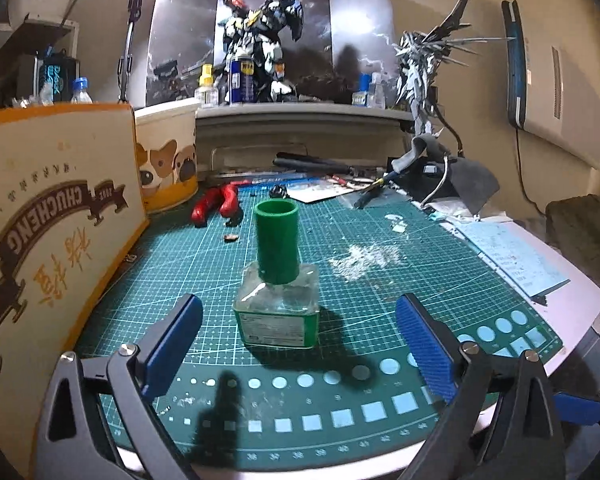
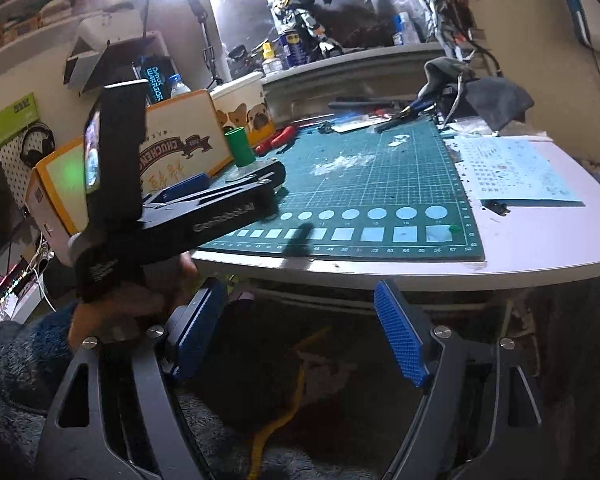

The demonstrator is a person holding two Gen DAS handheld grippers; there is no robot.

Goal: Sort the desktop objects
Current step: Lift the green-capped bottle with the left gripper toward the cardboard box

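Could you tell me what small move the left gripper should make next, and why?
Probably ease the left gripper forward until its open blue pads flank the glass bottle with the green cap, then close. The bottle stands upright on the cutting mat, centred just ahead of the fingers and not yet touched.

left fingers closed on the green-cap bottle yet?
No: the left gripper is open, its blue fingers standing apart on either side of the bottle, not touching it.

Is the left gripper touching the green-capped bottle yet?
Apart. The left wrist view shows the left gripper open, with green mat visible between each blue finger pad and the green-capped bottle, which stands upright on the cutting mat.
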